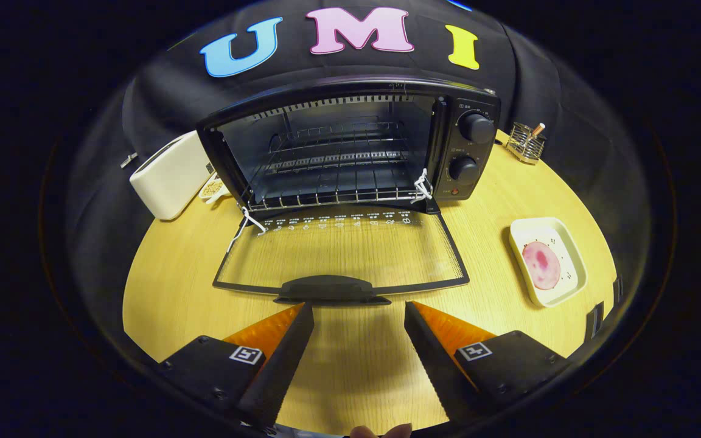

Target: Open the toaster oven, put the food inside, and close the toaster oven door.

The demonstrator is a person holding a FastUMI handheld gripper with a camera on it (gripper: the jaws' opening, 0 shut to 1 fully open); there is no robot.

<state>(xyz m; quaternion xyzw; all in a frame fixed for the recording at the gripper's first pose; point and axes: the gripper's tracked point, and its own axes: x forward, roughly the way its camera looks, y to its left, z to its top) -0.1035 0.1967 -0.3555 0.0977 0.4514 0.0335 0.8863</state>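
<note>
A black toaster oven (472,152) stands at the back of the wooden table. Its glass door (341,252) lies folded down flat toward me, the dark handle (331,289) just ahead of my fingers. Inside, a wire rack (332,161) is bare. A round pink slice of food (541,264) rests on a cream square plate (574,255), right of the door and beyond my right finger. My gripper (358,311) hovers over the table just short of the handle, open, with nothing between its fingers.
A white pop-up toaster (171,176) sits left of the oven, with a small dish (213,190) beside it. A wire holder (525,143) stands behind the oven's right side. White strings (244,224) hang at the door hinges. The table (356,359) ends close under my fingers.
</note>
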